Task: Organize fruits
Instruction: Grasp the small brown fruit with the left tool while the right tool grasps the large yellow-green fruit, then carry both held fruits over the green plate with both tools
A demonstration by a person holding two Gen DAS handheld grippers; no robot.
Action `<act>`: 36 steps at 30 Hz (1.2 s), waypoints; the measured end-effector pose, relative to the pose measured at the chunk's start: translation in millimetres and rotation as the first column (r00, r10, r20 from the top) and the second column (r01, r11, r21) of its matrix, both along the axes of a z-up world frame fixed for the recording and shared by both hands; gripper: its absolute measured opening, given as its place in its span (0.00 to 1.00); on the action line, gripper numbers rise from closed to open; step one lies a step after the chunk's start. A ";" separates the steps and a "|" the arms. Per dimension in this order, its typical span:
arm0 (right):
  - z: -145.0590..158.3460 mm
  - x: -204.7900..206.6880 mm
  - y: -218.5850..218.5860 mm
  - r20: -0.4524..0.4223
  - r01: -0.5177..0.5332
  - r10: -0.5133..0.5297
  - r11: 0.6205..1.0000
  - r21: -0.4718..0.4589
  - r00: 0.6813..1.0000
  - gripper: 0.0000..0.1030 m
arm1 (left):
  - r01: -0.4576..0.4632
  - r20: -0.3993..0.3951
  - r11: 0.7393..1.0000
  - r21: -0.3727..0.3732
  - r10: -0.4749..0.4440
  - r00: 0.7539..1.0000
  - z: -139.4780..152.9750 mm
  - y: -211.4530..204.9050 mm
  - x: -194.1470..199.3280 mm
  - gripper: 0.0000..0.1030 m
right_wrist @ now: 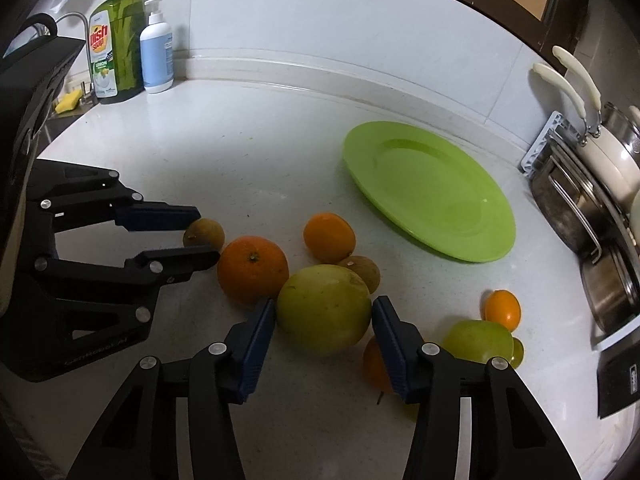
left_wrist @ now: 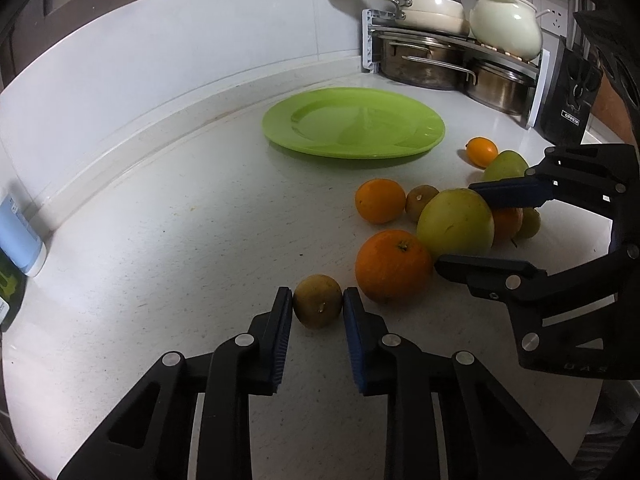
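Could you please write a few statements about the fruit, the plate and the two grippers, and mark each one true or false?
1. The green plate holds two oranges. False: it holds no fruit.
2. The left gripper brackets a small brownish fruit. True.
3. The right gripper brackets the large orange. False: it brackets the large yellow-green fruit.
4. All the fruit lies on the counter. True.
5. A dish soap bottle stands by the wall. True.

Fruit cluster [right_wrist: 320,280] on counter [right_wrist: 240,160], plate [right_wrist: 432,192] behind it, bottles [right_wrist: 132,48] far left.
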State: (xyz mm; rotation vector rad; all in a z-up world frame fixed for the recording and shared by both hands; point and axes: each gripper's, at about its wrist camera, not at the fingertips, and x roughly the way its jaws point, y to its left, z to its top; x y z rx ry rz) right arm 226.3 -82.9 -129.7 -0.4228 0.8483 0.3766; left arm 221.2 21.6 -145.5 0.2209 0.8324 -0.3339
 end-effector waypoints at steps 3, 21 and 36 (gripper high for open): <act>0.0 0.5 -1.1 -0.003 0.005 -0.004 1.000 0.014 1.000 0.49 | -0.004 0.000 1.000 0.003 0.004 1.000 1.0 -0.4 -0.6 0.25; 41.8 4.6 -21.2 0.059 0.035 -0.044 0.990 0.140 0.997 0.49 | -0.041 0.079 0.996 -0.078 0.048 0.996 51.2 -2.9 6.7 0.25; 71.5 72.8 -65.8 0.085 0.111 -0.129 0.976 0.188 0.988 0.49 | 0.046 0.080 0.991 -0.125 -0.036 0.996 80.5 -36.9 81.6 0.25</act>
